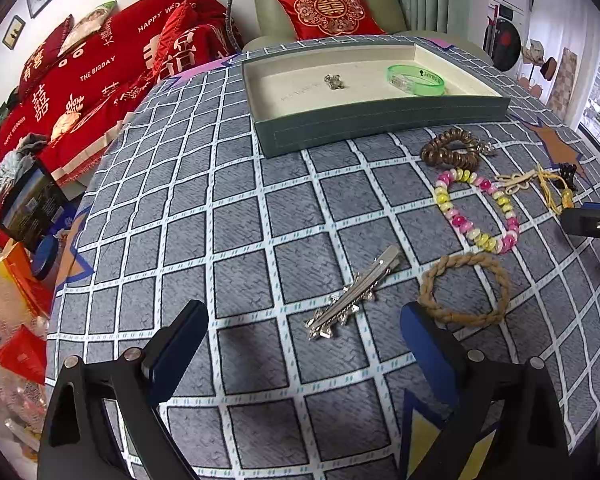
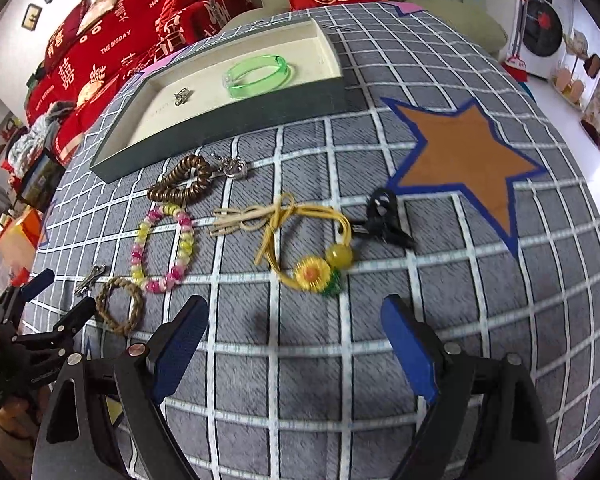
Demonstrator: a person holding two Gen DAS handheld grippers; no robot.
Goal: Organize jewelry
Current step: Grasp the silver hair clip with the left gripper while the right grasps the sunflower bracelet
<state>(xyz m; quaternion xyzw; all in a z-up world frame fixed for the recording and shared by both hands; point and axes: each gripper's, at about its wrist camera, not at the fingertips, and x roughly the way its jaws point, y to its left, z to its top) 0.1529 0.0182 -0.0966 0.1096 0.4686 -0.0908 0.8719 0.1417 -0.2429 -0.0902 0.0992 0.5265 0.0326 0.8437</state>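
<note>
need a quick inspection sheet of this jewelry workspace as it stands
surface: grey checked tablecloth with an orange star patch.
job's things: grey tray with cream lining holds a clear green bangle and a small silver piece. Outside it on the cloth: silver metal hair clip, tan braided rope bracelet, pink and yellow bead bracelet, brown coiled bracelet, yellow cord with sunflower charm, black clip.
clutter: nothing seen on the cloth.
grippers: left gripper open above the hair clip; right gripper open near the sunflower charm.
cables: nothing seen.
surroundings: red wedding bedding, red embroidered cushion.
</note>
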